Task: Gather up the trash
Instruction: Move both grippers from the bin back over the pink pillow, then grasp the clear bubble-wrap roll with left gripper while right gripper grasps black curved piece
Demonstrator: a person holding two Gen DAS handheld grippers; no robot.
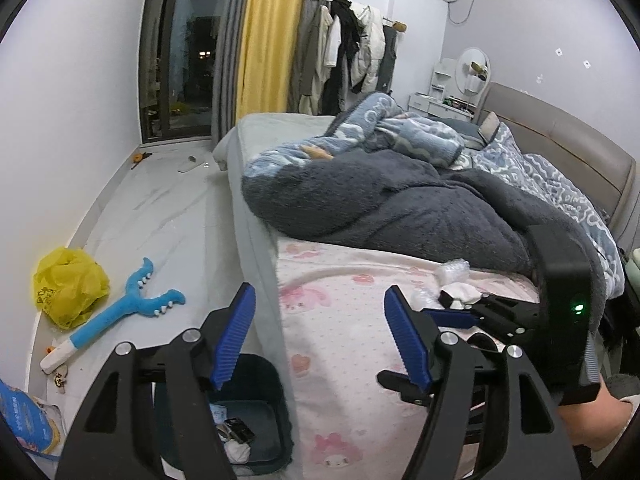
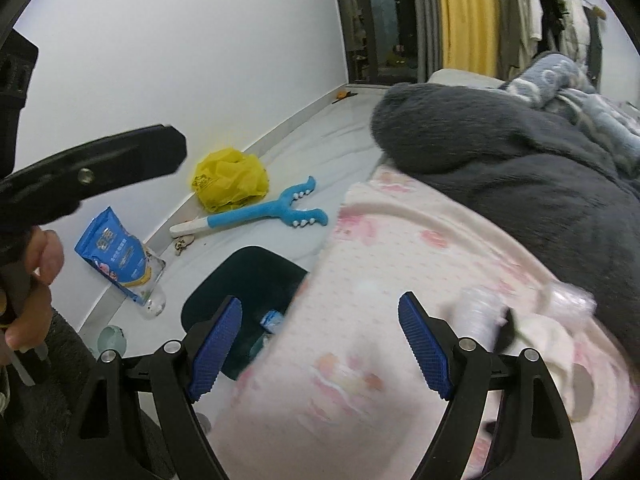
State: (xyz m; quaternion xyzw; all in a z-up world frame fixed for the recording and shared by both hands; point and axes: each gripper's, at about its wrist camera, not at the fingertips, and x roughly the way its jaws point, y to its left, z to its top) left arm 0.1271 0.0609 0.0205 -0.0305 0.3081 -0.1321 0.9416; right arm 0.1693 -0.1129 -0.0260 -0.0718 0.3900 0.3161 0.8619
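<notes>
Beside the bed stands a dark trash bin point(image 1: 276, 396) point(image 2: 248, 276) with wrappers and a tissue inside. My left gripper point(image 1: 320, 338) hovers open between the bin and the mattress edge, with nothing between its blue pads. My right gripper point(image 2: 320, 346) is open too, over the pink sheet point(image 2: 380, 280). On the sheet to its right lie crumpled clear plastic point(image 2: 480, 316) point(image 1: 454, 270) and a white tissue point(image 2: 540, 336) point(image 1: 460, 292). The right gripper's black housing point(image 1: 560, 292) shows in the left wrist view, close to that litter.
On the floor by the wall lie a yellow plastic bag point(image 1: 68, 284) point(image 2: 228, 180), a blue forked plush stick point(image 1: 120, 312) point(image 2: 260, 212), a blue pouch point(image 2: 112, 256) and a clear bottle point(image 2: 154, 300). A grey blanket point(image 1: 380, 204) is heaped on the bed.
</notes>
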